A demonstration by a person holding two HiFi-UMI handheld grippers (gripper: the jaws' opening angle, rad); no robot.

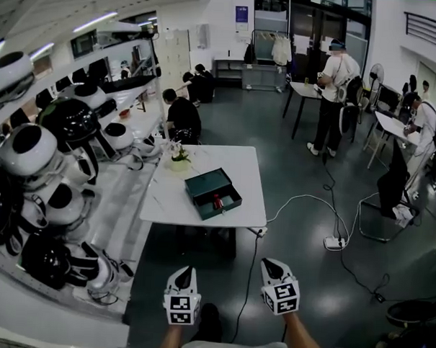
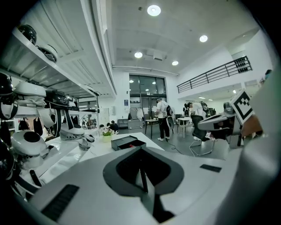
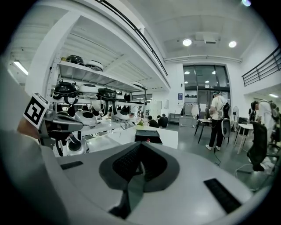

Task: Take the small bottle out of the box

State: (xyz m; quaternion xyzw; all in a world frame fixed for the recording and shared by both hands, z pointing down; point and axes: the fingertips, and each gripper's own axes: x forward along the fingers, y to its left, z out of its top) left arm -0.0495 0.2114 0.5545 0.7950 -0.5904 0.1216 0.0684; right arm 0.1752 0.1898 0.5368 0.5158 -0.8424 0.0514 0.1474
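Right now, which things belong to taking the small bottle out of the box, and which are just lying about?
For the job: box, small bottle inside it, left tool, right tool.
Lying about: flower pot, power strip, chair.

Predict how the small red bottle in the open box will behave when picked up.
The small bottle looks tiny beside its box, so probably light. It seems to lie on its side, so a nudge may roll it. Its material cannot be told; a smooth surface could slip.
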